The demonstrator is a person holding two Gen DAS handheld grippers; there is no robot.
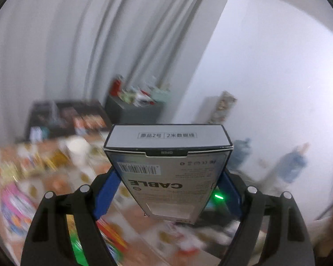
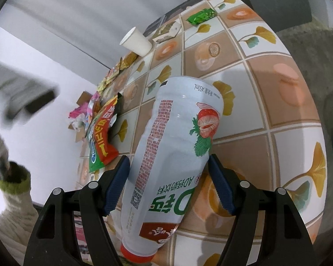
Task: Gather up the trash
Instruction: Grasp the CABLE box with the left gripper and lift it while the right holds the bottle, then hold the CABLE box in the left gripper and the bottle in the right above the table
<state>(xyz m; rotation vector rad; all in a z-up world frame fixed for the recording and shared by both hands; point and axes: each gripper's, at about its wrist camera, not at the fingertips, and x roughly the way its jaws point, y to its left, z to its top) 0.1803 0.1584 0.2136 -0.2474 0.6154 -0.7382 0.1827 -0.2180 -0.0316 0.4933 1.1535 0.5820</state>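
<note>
Clamped between the blue jaws of the left gripper (image 1: 169, 190) is a cable box (image 1: 168, 168), held up off the surface with its barcode face toward the camera and its far end pointing at the curtain; everything behind it is smeared, so the littered surface (image 1: 55, 177) at lower left shows only as coloured blur. Moving right, the right gripper (image 2: 169, 186) has its jaws closed on a white strawberry drink bottle (image 2: 173, 155), gripped around the middle, red cap (image 2: 138, 252) nearest the camera and base pointing away over the tiled surface (image 2: 277, 115). Left of the bottle lies a pile of snack wrappers (image 2: 102, 133); farther off stand a paper cup (image 2: 136, 42), a small carton (image 2: 166, 32) and a green packet (image 2: 202, 16), all still to be gathered. The bottle sits at a slant between the pads, and its smooth, rounded wall could let it twist or slide out if the hand swings fast. The box is pinched only at its near end, so a quick move could lever it loose.
</note>
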